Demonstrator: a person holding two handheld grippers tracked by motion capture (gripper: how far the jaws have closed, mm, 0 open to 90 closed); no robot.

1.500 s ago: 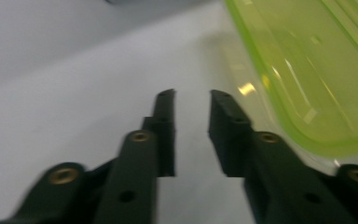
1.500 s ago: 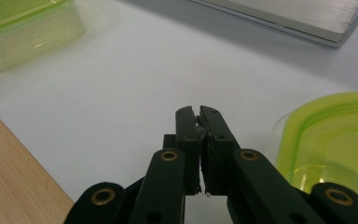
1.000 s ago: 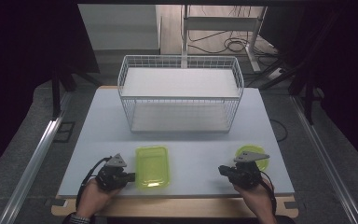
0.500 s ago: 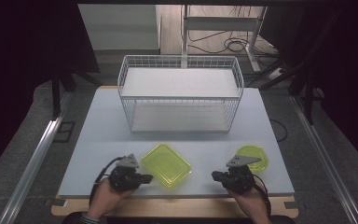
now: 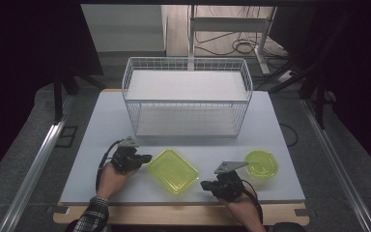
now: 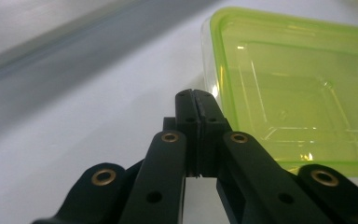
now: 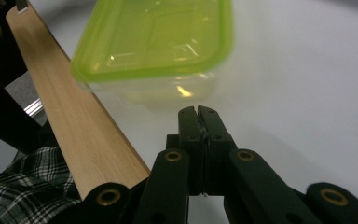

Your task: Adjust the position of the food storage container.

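The translucent lime-green rectangular plastic container (image 5: 172,170) lies flat on the pale grey table (image 5: 101,130) near the front edge, its long axis running diagonally from back-left to front-right. I have my left gripper (image 5: 145,158) at its back-left corner and my right gripper (image 5: 205,184) just off its front-right corner, both with jaws pressed together on nothing. A round lime-green plastic bowl (image 5: 261,164) sits right of it, and the white wire basket (image 5: 187,96) stands well behind.

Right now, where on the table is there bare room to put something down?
Free: the table strip left of the wire basket, and the strip right of it. Crowded: the front, where the rectangular green container and round green container sit between both grippers.
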